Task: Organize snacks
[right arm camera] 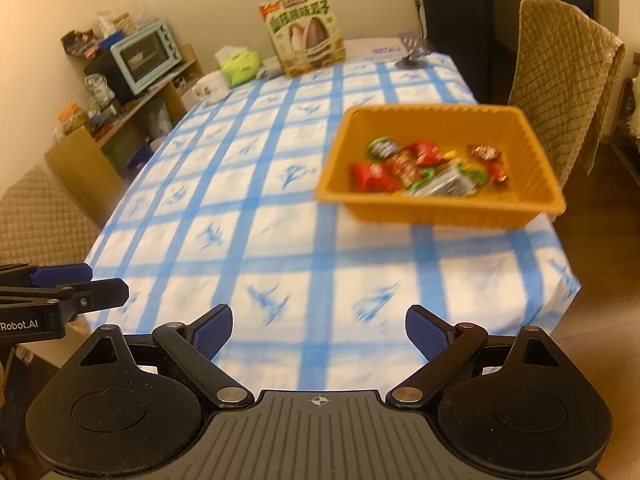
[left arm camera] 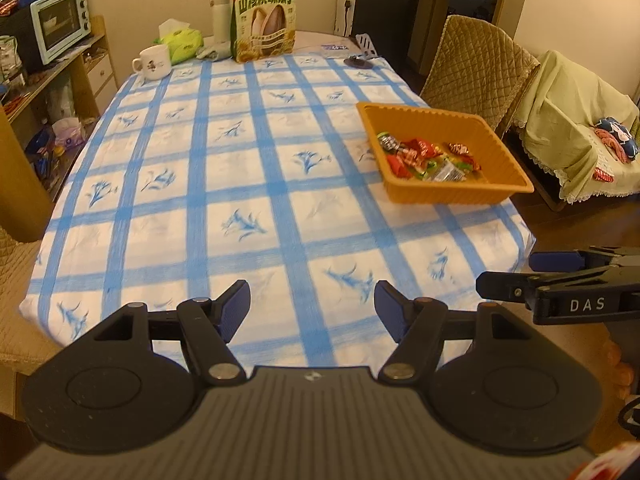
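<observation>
All wrapped snacks (left arm camera: 430,158) are seen gathered inside the orange tray (left arm camera: 448,196), presumably so nothing loose is left on the checked cloth; the tray is set near the desk's (left arm camera: 224,184) right edge, beside the quilted chair (left arm camera: 476,68); the rest of the cloth is bare up to the far end, where the sunflower-seed box (left arm camera: 265,20), mug (left arm camera: 154,62), thermos (left arm camera: 221,14) and green tissue pack (left arm camera: 182,42) are lined up, likely parked out of the working area; left tongs (left arm camera: 312,312) are held apart with nothing between the pads, low over the near edge of the desk; right tongs (right arm camera: 318,334) are spread wider, also empty; both are angled down at the cloth, which reads as a pulled-back pose, no grasp being set up; from the left tongs the tray lies at about 1 o'clock, well apart; from the right tongs it lies at about 1 o'clock too, nearer but not touching; task is judged essentially done.
</observation>
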Tool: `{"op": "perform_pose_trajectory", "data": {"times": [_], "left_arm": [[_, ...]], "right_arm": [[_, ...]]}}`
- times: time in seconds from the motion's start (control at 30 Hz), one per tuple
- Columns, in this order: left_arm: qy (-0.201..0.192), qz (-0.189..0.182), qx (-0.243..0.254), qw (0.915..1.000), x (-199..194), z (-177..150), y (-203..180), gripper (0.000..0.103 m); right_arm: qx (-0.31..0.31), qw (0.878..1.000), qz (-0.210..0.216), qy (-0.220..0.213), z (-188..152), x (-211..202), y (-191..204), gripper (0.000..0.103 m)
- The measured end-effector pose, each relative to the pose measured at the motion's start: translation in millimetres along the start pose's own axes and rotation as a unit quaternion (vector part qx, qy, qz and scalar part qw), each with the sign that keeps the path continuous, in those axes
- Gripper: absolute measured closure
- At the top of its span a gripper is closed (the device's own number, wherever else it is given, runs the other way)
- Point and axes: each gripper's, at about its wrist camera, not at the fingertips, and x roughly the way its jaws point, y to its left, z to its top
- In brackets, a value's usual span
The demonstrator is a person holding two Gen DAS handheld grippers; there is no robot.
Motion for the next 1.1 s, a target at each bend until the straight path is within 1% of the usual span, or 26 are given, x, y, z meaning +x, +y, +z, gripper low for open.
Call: {"op": "perform_pose_trajectory", "data": {"times": [0.2,0.47,0.67,1.1], "left_arm": [[0.006,-0.005,0.001,1.0000,-16.3,-20.9,24.5,0.036],[0.011,-0.015,0.002,0.9998,-26.0,-36.4,46.0,0.036],[0.012,-0.026,0.009,0.9996,-26.3,-38.2,51.4,0.036],[0.012,-0.043,0.016,0.9989,-21.2,-34.1,53.3,0.036]], "right_arm": [[0.000,1.000,0.000,0.009,-21.3,1.1,33.9,0.010],[-0.002,1.000,0.002,0.011,-35.6,4.5,67.4,0.010],[-0.002,1.000,-0.001,0.012,-37.3,5.8,78.0,0.010],[0.001,1.000,-0.010,0.006,-34.9,4.1,81.6,0.010]]}}
